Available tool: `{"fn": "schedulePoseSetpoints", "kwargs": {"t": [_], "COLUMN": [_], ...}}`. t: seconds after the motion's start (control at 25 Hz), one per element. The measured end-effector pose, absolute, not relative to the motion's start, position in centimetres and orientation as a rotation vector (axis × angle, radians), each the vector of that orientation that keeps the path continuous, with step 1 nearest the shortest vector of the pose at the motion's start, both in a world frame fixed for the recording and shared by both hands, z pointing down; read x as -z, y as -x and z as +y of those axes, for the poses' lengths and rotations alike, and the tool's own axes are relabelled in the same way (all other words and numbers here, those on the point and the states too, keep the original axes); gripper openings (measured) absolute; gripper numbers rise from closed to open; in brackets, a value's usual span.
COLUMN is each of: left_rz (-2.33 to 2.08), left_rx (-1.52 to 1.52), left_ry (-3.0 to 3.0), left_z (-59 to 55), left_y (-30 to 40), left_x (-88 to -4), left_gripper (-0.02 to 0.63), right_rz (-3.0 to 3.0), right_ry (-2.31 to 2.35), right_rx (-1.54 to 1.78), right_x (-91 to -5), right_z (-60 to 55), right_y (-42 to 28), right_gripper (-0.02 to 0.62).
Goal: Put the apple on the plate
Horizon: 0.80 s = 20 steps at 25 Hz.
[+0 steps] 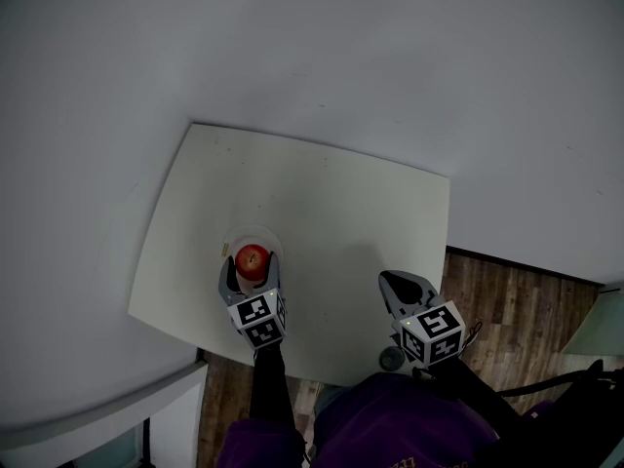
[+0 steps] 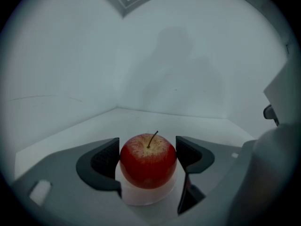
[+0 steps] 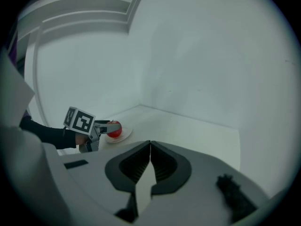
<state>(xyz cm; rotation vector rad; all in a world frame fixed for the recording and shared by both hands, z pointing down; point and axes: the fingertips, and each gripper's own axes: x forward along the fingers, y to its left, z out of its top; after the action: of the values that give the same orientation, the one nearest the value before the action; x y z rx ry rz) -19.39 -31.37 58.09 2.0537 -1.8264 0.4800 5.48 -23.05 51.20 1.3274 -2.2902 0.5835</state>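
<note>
A red apple (image 1: 252,260) (image 2: 148,161) with a thin stem rests upright on a small white plate (image 1: 257,233) (image 2: 145,197) near the front left of the white table (image 1: 322,193). My left gripper (image 1: 252,264) (image 2: 147,155) reaches in from the near side. Its two dark jaws press against the apple's left and right sides. My right gripper (image 1: 392,281) (image 3: 150,146) hovers over the table's front right, shut with nothing in it. From the right gripper view I see the apple (image 3: 114,128), the plate (image 3: 125,134) and the left gripper (image 3: 99,126) far off to the left.
White walls (image 1: 390,57) close in behind and left of the table. Wooden floor (image 1: 507,300) shows past the table's right and front edges. A small dark round object (image 1: 392,358) lies by the front edge, below the right gripper.
</note>
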Motion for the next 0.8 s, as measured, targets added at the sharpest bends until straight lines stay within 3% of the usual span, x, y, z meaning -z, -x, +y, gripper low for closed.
{"fn": "schedulePoseSetpoints", "kwargs": {"t": [0.8], "left_rz": [-1.795], "left_rx": [-0.473], "left_ry": [-2.098], "left_z": [-31.3], "left_y": [19.31], "left_x": [-58.8], "left_gripper": [0.382], "right_rz": [-2.289], "right_ry": [-1.329], "right_rx": [-0.577], "right_x": [-51.12], "right_z": [-22.99], "right_y": [-5.59], "right_gripper": [0.011]}}
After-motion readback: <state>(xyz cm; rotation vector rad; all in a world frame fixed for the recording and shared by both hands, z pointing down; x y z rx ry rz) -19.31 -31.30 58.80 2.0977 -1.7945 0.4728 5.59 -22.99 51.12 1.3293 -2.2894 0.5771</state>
